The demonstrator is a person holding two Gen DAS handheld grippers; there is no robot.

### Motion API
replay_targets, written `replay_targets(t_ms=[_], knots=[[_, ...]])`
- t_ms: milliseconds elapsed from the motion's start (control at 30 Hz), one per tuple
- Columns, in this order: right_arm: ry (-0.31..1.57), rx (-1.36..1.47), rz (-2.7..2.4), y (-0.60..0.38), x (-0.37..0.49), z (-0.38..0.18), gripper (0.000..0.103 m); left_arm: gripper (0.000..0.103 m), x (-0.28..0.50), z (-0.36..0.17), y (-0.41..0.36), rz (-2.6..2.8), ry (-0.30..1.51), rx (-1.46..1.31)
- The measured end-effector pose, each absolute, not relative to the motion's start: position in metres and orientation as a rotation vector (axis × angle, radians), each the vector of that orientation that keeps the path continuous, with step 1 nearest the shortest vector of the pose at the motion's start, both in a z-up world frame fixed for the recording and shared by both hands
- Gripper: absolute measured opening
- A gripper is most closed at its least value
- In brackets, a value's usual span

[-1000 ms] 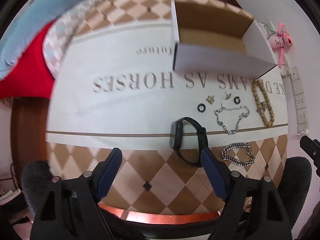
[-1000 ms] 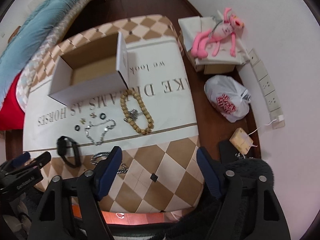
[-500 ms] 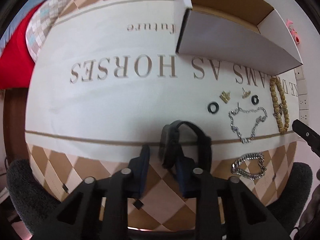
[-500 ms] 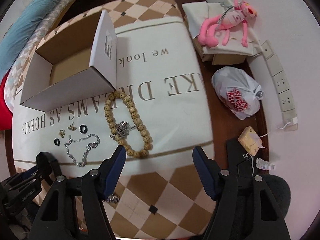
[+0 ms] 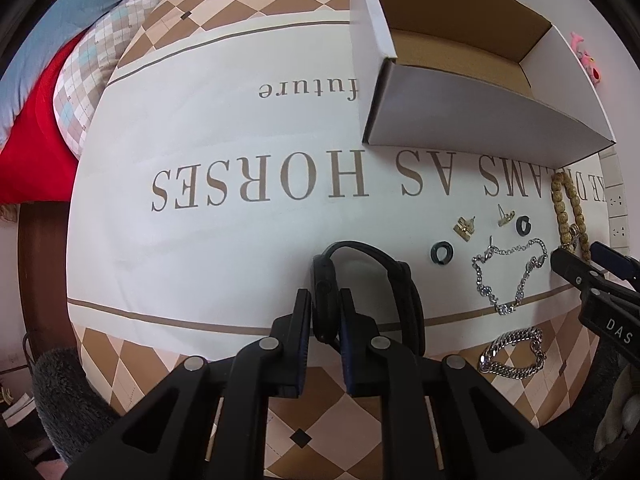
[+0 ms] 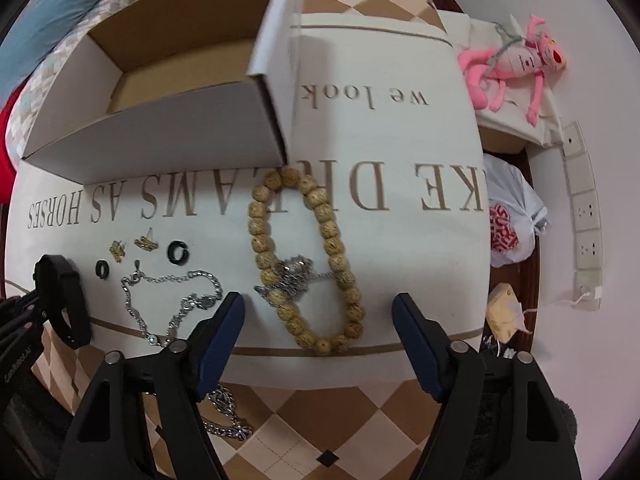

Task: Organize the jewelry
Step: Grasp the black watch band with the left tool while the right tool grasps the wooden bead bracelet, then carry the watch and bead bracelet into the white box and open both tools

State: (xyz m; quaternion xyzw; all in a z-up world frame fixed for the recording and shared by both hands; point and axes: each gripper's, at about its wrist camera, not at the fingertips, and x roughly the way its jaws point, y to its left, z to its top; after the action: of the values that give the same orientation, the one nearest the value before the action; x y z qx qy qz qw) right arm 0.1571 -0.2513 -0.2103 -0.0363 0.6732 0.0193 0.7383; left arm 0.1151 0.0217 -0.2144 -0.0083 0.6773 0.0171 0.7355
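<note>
Silver chain (image 5: 509, 276), rings (image 5: 442, 251) beside gripped watch (image 5: 366, 292)

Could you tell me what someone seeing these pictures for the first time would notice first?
Probably the left gripper, shut on the black smartwatch at the near edge of the lettered cloth. Next, the open right gripper hovering over the wooden bead bracelet, with the open cardboard box just behind it.

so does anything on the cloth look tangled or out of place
One thing: a silver pendant chain lies knotted across the bead bracelet, draped over its left strand, so the two may lift together. The rest lies apart: thin chain, two black rings, gold earrings. The left tongs grip the watch.
</note>
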Motion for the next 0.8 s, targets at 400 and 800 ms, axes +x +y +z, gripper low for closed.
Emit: replay_targets(t_ms=[400,800], knots=[[1.425,-0.003,0.062,-0.253,0.155,-0.188,0.008,0.01,0.13,-0.196,0.008,0.03,1.454,-0.035],[1.356,0.236,0.127,-0.269,0.132,-0.137,0.008,0.01,0.118,-0.15,0.015,-0.005,1.384,-0.07]])
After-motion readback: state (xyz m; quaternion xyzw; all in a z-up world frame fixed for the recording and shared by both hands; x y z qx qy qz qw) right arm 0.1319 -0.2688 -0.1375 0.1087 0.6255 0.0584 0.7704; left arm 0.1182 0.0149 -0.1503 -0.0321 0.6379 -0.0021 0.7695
